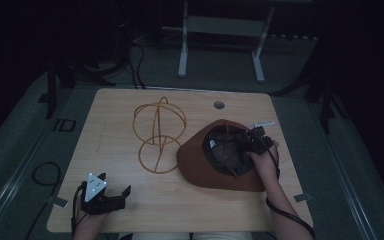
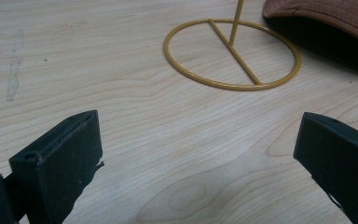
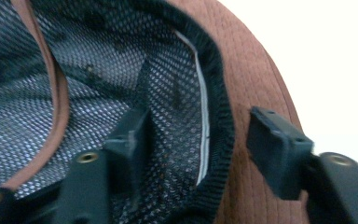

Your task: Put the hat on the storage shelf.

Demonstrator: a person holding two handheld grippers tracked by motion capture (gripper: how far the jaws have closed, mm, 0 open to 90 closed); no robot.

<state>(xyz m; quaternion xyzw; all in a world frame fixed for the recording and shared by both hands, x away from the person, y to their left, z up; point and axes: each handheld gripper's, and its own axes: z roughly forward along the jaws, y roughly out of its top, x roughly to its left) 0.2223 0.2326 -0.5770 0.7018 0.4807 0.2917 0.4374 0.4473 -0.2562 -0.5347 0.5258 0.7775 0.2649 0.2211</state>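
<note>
Dim floor and the legs of a metal frame lie beyond the pale wooden table (image 1: 130, 210) where we work. On it the brown hat (image 1: 200, 170) lies upside down, crown against the wood and opening upward, so its dark mesh lining (image 3: 98, 60) and black inner band (image 3: 219, 112) are exposed to us; that is why we can come at the rim from above. Nothing sits inside the hat apart from its own lining and a brown strap running across the mesh. Our right gripper (image 1: 252, 142) straddles the rim at the hat's far right side, one jaw inside against the mesh and the other outside over the brown cloth, the band between them; the pads do not look pressed home yet, so we judge this a grip being taken rather than made. Just left of the hat stands the yellow wire hat stand (image 1: 157, 132), its ring base flat on the table and its top hoops bare, likely where the hat is meant to go. Our left gripper (image 1: 111, 197) rests near the table's front left edge, jaws spread wide and holding nothing.
</note>
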